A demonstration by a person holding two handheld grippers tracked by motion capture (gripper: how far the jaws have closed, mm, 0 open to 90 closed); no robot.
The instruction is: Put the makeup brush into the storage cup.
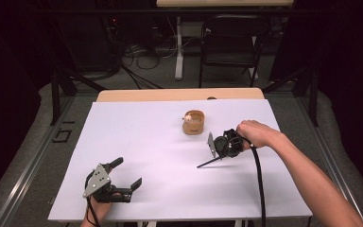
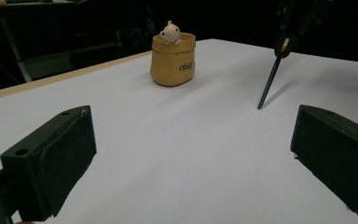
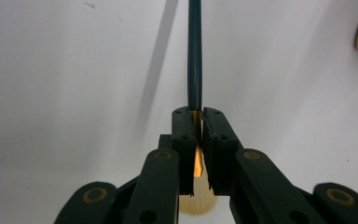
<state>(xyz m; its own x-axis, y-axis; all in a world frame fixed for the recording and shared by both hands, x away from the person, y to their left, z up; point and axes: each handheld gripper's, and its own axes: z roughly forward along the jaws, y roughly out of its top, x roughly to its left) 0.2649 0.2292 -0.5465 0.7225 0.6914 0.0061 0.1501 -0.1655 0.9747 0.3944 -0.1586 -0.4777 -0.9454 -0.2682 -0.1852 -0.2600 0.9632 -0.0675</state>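
Dark-handled brush (image 1: pixel 208 162) slanted, handle tip down-left, bristle end between right gripper (image 1: pixel 216 152) fingers.

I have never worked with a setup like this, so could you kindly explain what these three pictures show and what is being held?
No robot arm is involved: a person holds a hand-operated two-jaw tool in each hand at a table covered by a white sheet. The high view looks down from above the person. The other two pictures come from cameras riding on the tools, looking along their black jaws. The left tool rests near the front edge with its jaws wide open and nothing between them. The right tool is shut on a brush, gripping it near the gold collar above the bristles; the dark handle points down, its tip at or just above the sheet. On the sheet stands a small tan pot with a little figure peeking over its rim.
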